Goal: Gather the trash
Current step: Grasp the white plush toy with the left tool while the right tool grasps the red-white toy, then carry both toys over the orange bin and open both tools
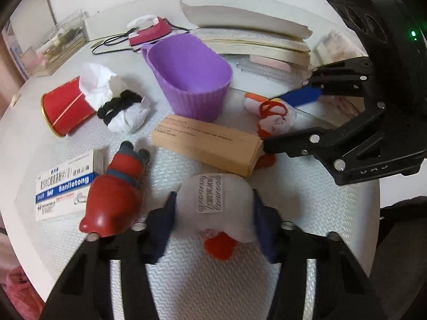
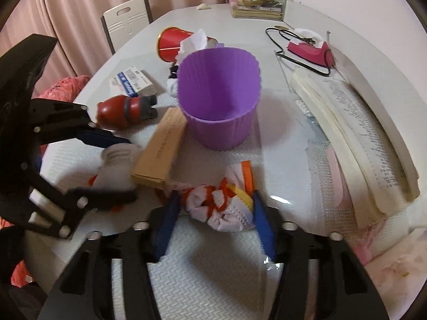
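Note:
A purple bin (image 1: 192, 80) (image 2: 218, 93) stands open and empty mid-table. My left gripper (image 1: 213, 208) has its blue-padded jaws against both sides of a small white bottle (image 1: 217, 202) with a red cap, lying on the table; it also shows in the right wrist view (image 2: 117, 160). My right gripper (image 2: 216, 208) has its jaws on either side of a crumpled white wrapper with red and orange string (image 2: 224, 205) (image 1: 272, 114). A tan cardboard box (image 1: 208, 144) (image 2: 162, 149) lies between the two. White tissue with black scraps (image 1: 122, 106) lies left of the bin.
A red paper cup (image 1: 66, 106) lies on its side at left. A red toy figure (image 1: 117, 194) and a blue-white medicine box (image 1: 64, 186) lie near my left gripper. Thick open books (image 2: 355, 122), a pink iron (image 2: 309, 48) with cord and a clear organizer (image 2: 256, 0) sit at the back.

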### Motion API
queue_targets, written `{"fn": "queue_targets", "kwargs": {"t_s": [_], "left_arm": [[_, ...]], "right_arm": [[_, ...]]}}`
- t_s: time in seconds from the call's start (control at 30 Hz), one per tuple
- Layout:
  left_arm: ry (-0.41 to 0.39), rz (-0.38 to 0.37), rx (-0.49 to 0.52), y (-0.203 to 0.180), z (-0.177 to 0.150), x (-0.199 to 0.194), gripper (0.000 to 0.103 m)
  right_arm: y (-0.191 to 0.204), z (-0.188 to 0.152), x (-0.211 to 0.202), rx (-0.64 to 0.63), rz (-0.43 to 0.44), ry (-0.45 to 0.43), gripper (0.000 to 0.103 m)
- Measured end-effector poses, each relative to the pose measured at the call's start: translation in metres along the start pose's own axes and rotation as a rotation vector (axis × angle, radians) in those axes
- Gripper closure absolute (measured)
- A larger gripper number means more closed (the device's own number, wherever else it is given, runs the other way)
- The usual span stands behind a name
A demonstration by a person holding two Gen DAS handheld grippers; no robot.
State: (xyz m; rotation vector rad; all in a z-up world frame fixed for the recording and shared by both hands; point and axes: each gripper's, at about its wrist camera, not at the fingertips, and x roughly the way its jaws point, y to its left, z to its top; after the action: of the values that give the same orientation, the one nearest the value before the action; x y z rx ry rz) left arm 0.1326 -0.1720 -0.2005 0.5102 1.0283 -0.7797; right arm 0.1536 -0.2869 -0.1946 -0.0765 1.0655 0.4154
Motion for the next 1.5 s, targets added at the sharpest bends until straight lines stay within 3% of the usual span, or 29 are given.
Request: {"fn": "queue_targets", "kwargs": {"t_s": [0.17,0.37,0.7,1.1,1.5], "left_arm": [[0.012,-0.012,0.040,-0.014,-0.003,-0.002,0.053],[0.001,-0.045,-0.015,-0.015,-0.013,-0.023,0.053],[-0.029,0.009,-0.060,-0.018,-0.037,-0.086,0.053],[-0.050,0.157,-0.199,0.000,-0.089,-0.159,0.053],[-0.045,0.285,-0.443,0.021,-0.178,-0.209,0.053]], "right_arm": [[-0.002,-0.004,-0.005,0.041,0.051,0.006,0.072],[-0.001,-0.014,-0.026,0.080,0.108,0.019,0.072],[0.028,-0.012,-0.088,0.011,0.226,-0.026,0.072],[0.122,0.025,-0.107,-0.307,0.359,-0.050,0.072],[0.238,0.050,-0.082,-0.524,0.522,0.001,0.072]]}}
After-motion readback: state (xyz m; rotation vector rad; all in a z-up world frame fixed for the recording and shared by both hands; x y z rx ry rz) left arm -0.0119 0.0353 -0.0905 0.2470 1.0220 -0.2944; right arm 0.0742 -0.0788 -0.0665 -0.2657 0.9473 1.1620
